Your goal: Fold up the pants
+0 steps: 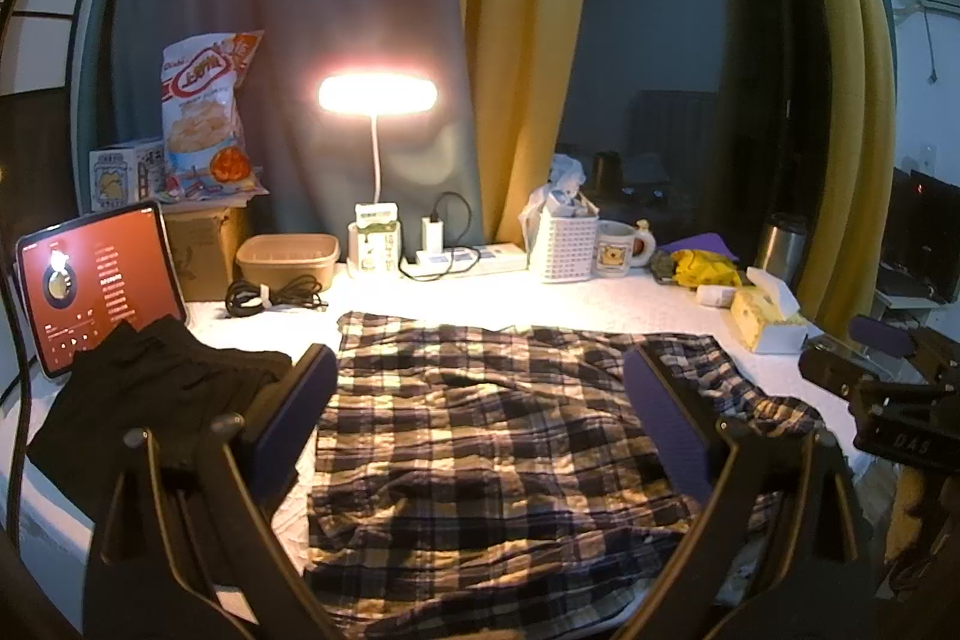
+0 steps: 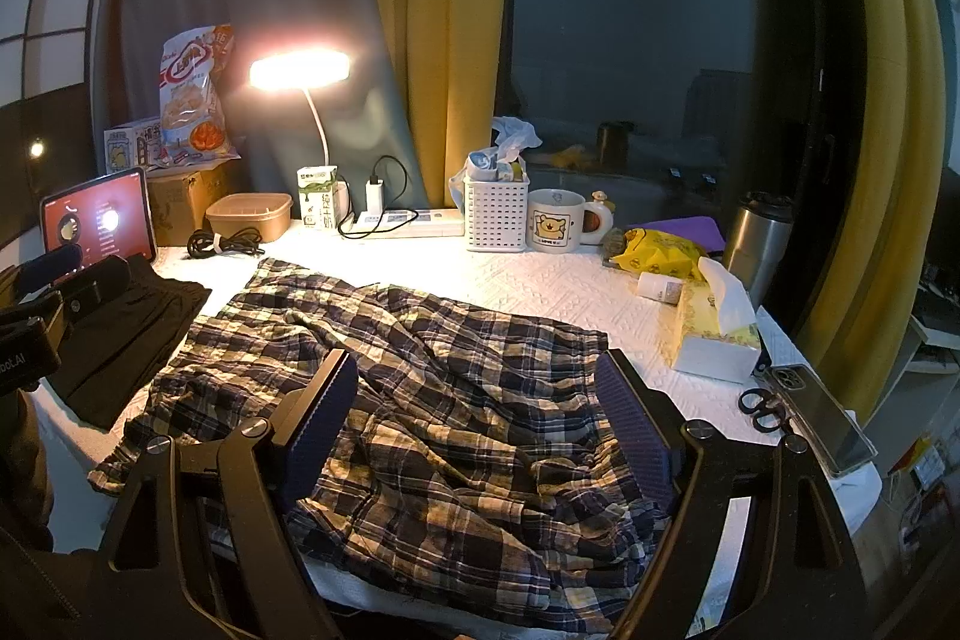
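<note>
The plaid pants [image 1: 492, 436] lie spread and wrinkled on the white quilted table cover [image 1: 600, 304]; they also show in the right wrist view [image 2: 456, 400]. My left gripper [image 1: 480, 364] is open, fingers wide apart above the pants, holding nothing. My right gripper [image 2: 477, 370] is open too, hovering over the pants' near part, empty. The right gripper's body shows at the right edge of the left wrist view [image 1: 888, 400]; the left one's body shows at the left edge of the right wrist view [image 2: 42, 316].
Folded black clothing [image 1: 156, 400] lies at the left by a lit tablet [image 1: 99, 280]. A lamp [image 1: 377, 94], power strip [image 1: 474, 259], basket [image 1: 567, 244], mug [image 1: 618, 250], tissue box [image 2: 714, 334], scissors [image 2: 762, 409], phone [image 2: 822, 418] and steel tumbler [image 2: 759, 238] line the back and right.
</note>
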`<state>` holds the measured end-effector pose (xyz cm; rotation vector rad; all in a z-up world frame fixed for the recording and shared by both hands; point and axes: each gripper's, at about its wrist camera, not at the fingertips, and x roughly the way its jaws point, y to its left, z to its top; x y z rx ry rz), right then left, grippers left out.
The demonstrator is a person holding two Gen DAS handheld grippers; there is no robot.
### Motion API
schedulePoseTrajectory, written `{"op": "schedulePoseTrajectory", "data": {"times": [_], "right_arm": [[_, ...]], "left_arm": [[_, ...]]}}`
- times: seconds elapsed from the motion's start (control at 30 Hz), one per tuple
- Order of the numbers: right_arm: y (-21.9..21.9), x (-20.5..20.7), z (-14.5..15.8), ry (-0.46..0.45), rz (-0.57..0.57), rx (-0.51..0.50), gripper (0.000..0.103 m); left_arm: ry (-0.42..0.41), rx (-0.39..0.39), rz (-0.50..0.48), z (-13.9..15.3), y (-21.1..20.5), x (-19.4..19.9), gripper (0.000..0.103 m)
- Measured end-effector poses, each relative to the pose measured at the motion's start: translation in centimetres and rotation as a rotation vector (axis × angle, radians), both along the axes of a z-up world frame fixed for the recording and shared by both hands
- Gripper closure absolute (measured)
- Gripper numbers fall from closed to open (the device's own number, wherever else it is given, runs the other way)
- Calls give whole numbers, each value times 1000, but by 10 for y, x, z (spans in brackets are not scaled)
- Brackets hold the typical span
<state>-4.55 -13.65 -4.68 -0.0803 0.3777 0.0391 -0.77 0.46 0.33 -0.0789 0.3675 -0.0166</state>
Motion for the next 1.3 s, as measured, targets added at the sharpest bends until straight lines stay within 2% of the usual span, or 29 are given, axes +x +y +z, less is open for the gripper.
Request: {"op": "schedulePoseTrajectory", "data": {"times": [0.33, 0.57, 0.87, 1.07, 1.17, 1.3], "right_arm": [[-1, 2, 2, 4, -6, 3, 19], [-21, 25, -6, 44, -57, -1, 19], [-70, 92, -13, 143, -142, 65, 19], [-111, 142, -24, 242, -197, 142, 19], [-125, 172, -31, 299, -186, 164, 19], [-128, 220, -48, 393, -118, 114, 20]], "left_arm": [[15, 13, -10, 1, -7, 4, 6], [91, 14, -17, -19, -4, 26, 6], [276, -25, -41, -52, 34, 117, 6], [370, 21, -45, -74, 68, 195, 6], [425, 21, -49, -86, 85, 240, 6], [504, 16, -20, -108, 104, 289, 6]]}}
